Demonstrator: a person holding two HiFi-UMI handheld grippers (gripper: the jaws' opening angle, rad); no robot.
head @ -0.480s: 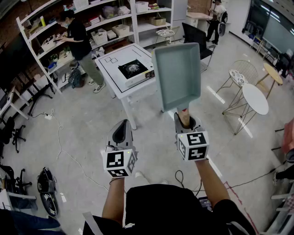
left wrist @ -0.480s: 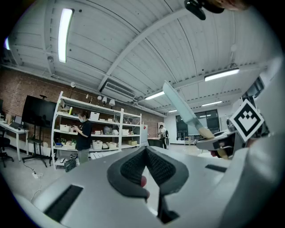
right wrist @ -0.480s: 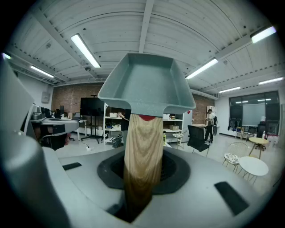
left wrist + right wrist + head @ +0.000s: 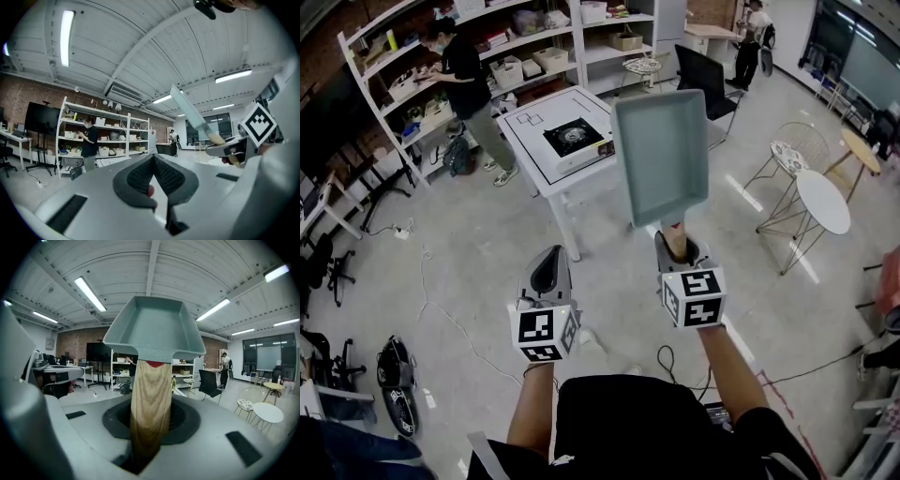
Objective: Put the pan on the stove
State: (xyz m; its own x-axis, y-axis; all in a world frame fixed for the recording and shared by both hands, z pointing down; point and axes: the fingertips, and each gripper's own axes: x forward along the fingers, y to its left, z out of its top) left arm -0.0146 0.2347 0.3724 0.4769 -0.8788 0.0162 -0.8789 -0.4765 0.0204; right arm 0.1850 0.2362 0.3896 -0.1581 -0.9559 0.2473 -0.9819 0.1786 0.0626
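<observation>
Right tool (image 4: pixel 678 246): pinching the pan's handle (image 4: pixel 150 394) between both jaws; marker cube faces the head camera.
Left tool (image 4: pixel 548 272): jaws pressed together at the tips, nothing between them; held beside the right tool, clear of the pan.
Pan (image 4: pixel 661 155): raised in the air ahead of the person, open side towards them, well apart from the stove.
Stove (image 4: pixel 573 139): single burner on the surface, near its right edge; nothing on it.
Surface (image 4: pixel 534 155): white square top on white legs, with thin black outlines drawn on the bare part.
Room: grey, glossy floor (image 4: pixel 469 253) with loose cables; white shelves (image 4: pixel 516 42) against a brick wall, holding bins and boxes; person (image 4: pixel 464 80) in dark top standing at them; black chair (image 4: pixel 703 80) behind the pan; round table (image 4: pixel 821 202) and wire chair (image 4: pixel 787 155) to the right.
Materials: pan is rectangular, matte grey-green, with a flat bottom and low flared walls; handle is pale wood with visible grain and a red spot where it joins the pan. Stove has a black top on a white base. Tool pads are dark and ribbed.
</observation>
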